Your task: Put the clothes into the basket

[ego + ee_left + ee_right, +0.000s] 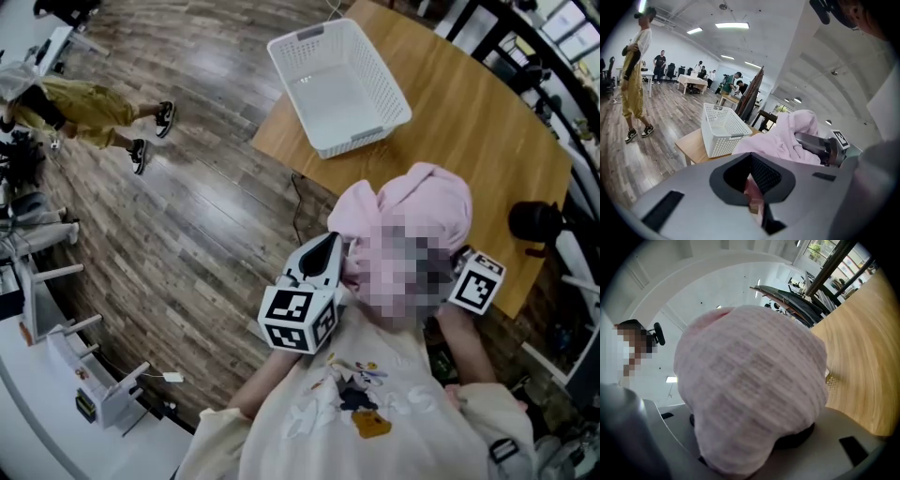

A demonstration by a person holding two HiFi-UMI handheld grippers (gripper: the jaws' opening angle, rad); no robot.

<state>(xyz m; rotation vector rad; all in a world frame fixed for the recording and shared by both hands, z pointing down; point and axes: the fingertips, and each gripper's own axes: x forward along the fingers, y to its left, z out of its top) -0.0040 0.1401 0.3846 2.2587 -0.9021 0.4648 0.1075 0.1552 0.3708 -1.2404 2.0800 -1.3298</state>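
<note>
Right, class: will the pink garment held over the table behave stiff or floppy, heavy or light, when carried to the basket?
Probably floppy: the pink garment slumps in a rounded, creased bundle, bulging over the jaws. Likely light for its bulk, being soft cloth. Loose folds might catch the rim of the white basket.

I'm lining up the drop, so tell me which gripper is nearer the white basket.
Left. The left gripper grips the pink garment on the side facing the basket; the right gripper holds its far side, farther off.
</note>
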